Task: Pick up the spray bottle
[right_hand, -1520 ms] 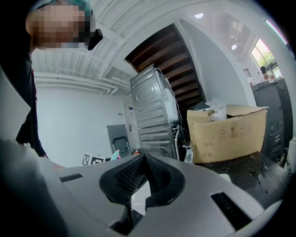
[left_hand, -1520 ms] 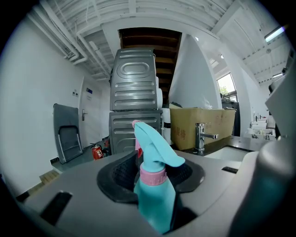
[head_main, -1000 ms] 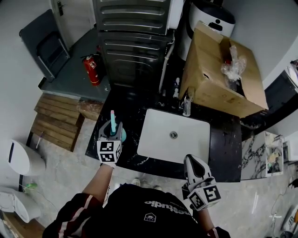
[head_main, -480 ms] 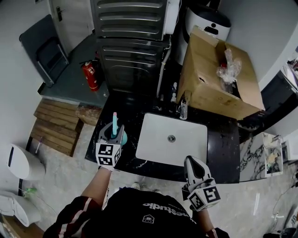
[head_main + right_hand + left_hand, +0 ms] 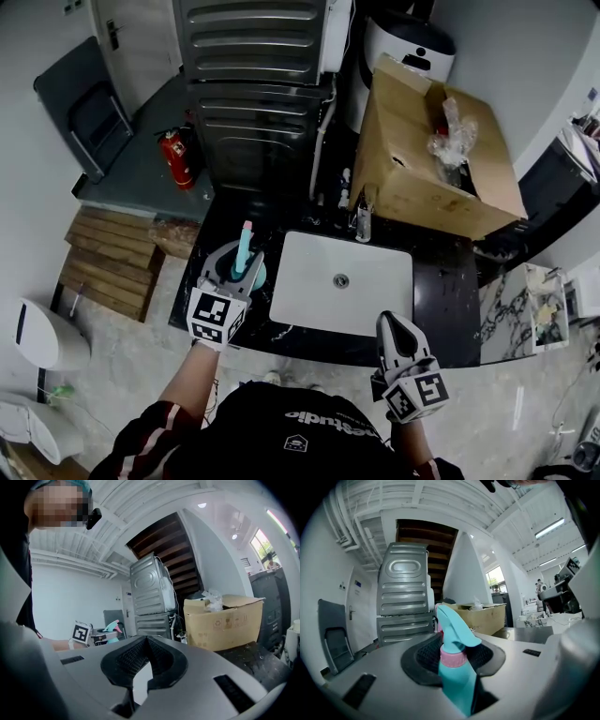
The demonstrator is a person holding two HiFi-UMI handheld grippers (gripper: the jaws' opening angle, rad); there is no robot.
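Observation:
The spray bottle (image 5: 245, 249) is teal with a pink collar and pink nozzle tip. It stands upright between the jaws of my left gripper (image 5: 240, 262), which is shut on its body and holds it above the left end of the black counter (image 5: 448, 281). In the left gripper view the spray bottle (image 5: 455, 670) fills the gap between the pads, trigger head up. My right gripper (image 5: 392, 326) hovers at the counter's near edge by the sink, shut and holding nothing. From the right gripper view the bottle (image 5: 108, 631) shows far left in the other gripper.
A white sink (image 5: 375, 295) sits in the counter with a faucet (image 5: 363, 221) behind it. An open cardboard box (image 5: 427, 183) stands at the back right. Behind are a grey metal appliance (image 5: 258, 103), a red fire extinguisher (image 5: 173, 157) and wooden planks (image 5: 103, 258) on the floor.
My left gripper has lifted the spray bottle up off the counter and slightly away from me. The right gripper has stayed about where it was.

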